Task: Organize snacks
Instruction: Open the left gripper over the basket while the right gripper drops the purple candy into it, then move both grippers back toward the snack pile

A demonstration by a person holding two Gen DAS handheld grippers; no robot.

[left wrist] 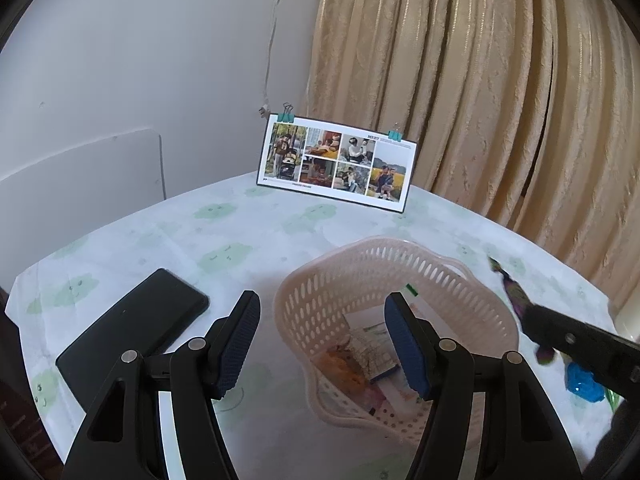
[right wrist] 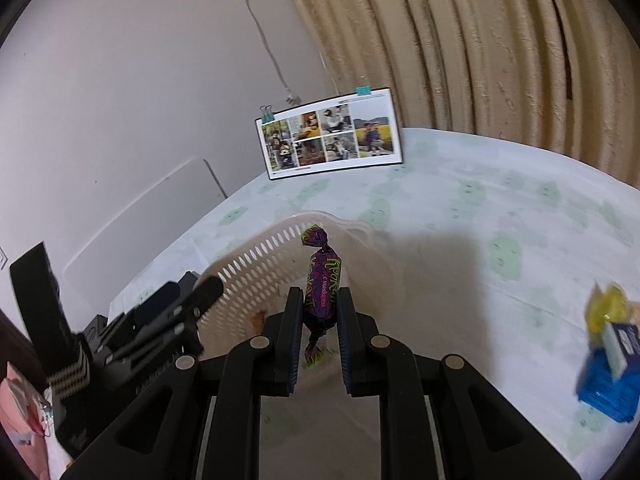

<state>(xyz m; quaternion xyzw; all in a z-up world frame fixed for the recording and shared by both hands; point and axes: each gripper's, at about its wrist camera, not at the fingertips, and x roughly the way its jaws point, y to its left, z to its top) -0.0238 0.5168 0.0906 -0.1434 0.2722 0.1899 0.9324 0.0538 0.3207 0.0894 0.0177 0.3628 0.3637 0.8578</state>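
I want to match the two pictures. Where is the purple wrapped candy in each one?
Left wrist view: purple wrapped candy at far right, beside the pink plastic basket.
Right wrist view: candy at centre, pinched in the right tongs.
Shared landmark: the photo collage card standing behind.

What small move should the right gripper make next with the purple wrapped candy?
Probably carry it a little forward over the rim, then open. The right gripper pinches the purple wrapped candy just short of the pale pink perforated plastic basket, which already holds packets.
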